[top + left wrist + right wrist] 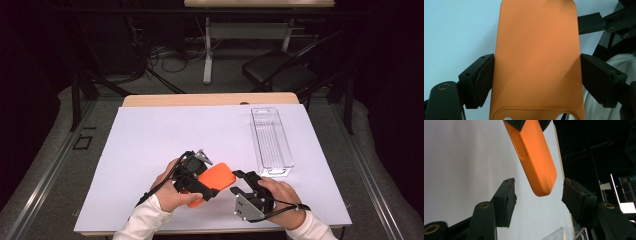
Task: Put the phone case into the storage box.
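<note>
An orange phone case [216, 178] is held above the white sheet, near the table's front edge. My left gripper [200, 182] is shut on it, and in the left gripper view both pads press the long sides of the case [536, 57]. My right gripper [237, 183] sits just right of the case with its jaws apart. In the right gripper view the rounded end of the case [534, 160] reaches down to the level of the jaw tips of the right gripper [537, 195]. There is a gap on either side, and neither pad touches the case.
A long clear plastic tray [272, 140] lies at the right of the white sheet [165, 130], reaching toward the far edge. A black chair [280, 70] and a table leg stand beyond the table. Dark floor surrounds it.
</note>
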A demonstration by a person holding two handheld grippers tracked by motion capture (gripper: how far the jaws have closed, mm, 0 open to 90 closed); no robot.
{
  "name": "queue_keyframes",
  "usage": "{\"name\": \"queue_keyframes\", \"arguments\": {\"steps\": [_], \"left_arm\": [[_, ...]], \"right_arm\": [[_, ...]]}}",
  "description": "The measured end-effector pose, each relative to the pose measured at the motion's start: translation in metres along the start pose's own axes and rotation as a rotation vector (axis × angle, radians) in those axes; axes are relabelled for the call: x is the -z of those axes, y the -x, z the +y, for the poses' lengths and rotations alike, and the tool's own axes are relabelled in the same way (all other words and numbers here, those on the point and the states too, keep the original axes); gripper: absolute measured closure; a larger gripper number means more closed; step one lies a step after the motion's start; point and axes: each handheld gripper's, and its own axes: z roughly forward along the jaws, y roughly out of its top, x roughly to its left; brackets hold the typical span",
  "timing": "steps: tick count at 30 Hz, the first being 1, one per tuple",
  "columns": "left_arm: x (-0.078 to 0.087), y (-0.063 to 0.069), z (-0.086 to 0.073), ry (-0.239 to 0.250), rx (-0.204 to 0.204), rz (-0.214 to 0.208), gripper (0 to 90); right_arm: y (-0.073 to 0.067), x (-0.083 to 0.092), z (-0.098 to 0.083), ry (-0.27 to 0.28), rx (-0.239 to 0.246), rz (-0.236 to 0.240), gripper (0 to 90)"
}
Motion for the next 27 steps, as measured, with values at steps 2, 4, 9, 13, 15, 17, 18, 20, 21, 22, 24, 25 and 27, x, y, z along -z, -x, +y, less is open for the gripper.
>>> {"name": "queue_keyframes", "arguments": {"steps": [2,4,9,13,15,17,18,20,21,22,24,25,27], "left_arm": [[-0.002,0.001,0.001,-0.008,-0.005,0.000,16.0],[-0.003,0.002,0.001,-0.011,-0.001,-0.005,15.9],[-0.006,0.003,0.004,-0.019,-0.002,-0.024,16.0],[-0.007,0.005,0.010,-0.026,-0.006,-0.038,16.0],[-0.007,0.006,0.013,-0.022,-0.011,-0.044,16.0],[-0.007,0.007,0.016,-0.022,-0.011,-0.049,16.0],[-0.007,0.008,0.017,-0.021,-0.014,-0.049,16.0],[-0.008,0.011,0.020,-0.023,-0.015,-0.051,15.9],[-0.009,0.011,0.021,-0.022,-0.021,-0.053,16.0],[-0.009,0.012,0.021,-0.026,-0.026,-0.054,16.0],[-0.010,0.013,0.022,-0.028,-0.030,-0.059,16.0],[-0.011,0.014,0.022,-0.024,-0.026,-0.059,16.0],[-0.012,0.015,0.022,-0.029,-0.027,-0.062,16.0]], "right_arm": [[-0.002,0.001,0.000,-0.015,-0.002,0.001,43.9],[-0.002,-0.001,0.000,0.004,0.009,-0.003,44.3],[-0.002,-0.001,0.000,0.011,0.030,-0.012,44.9],[-0.002,-0.002,-0.002,0.001,0.037,-0.008,45.6],[-0.004,-0.002,-0.003,0.007,0.028,-0.013,45.8],[-0.003,-0.002,-0.003,-0.003,0.050,-0.015,46.0],[-0.005,-0.002,-0.004,0.006,0.036,-0.018,46.1],[-0.004,-0.001,-0.004,-0.005,0.051,-0.027,46.8],[-0.004,-0.001,-0.004,-0.006,0.052,-0.036,47.6],[-0.005,-0.001,-0.004,-0.008,0.054,-0.040,48.9],[-0.005,0.000,-0.005,-0.008,0.060,-0.049,50.3],[-0.005,0.001,-0.005,-0.010,0.062,-0.050,51.1],[-0.005,0.001,-0.005,-0.008,0.075,-0.051,51.8]]}}
